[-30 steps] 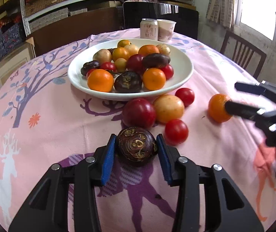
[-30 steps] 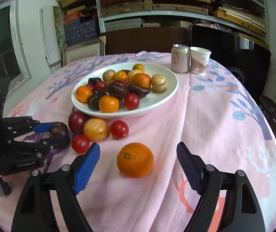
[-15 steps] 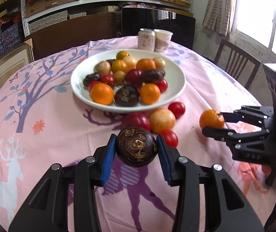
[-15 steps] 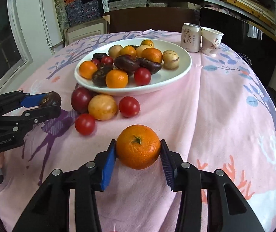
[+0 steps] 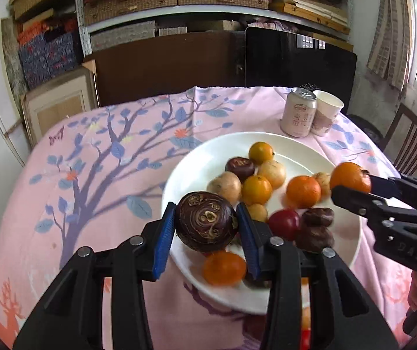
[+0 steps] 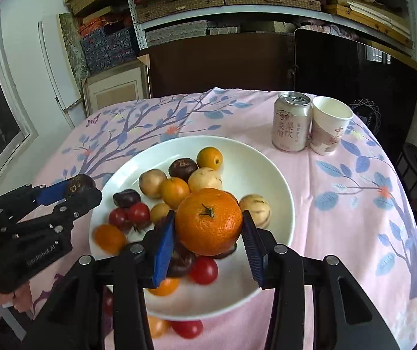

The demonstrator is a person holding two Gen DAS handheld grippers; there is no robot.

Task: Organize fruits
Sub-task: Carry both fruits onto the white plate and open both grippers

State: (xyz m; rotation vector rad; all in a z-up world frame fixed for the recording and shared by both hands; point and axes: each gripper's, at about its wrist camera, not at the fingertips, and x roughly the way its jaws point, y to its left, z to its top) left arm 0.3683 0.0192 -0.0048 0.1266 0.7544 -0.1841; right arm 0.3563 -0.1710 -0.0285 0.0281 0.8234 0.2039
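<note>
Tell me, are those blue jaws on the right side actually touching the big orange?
Touching. In the right wrist view the right gripper has both blue jaws pressed against the sides of the orange, carrying it above the white plate.

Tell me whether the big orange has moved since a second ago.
Yes. The orange, then on the cloth short of the white plate, is now clamped in the right gripper over the plate.

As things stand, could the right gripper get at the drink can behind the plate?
Probably not yet. The right gripper is shut on an orange, so its jaws are occupied. Past the white plate the way to the drink can looks open, though a paper cup stands beside it.
</note>
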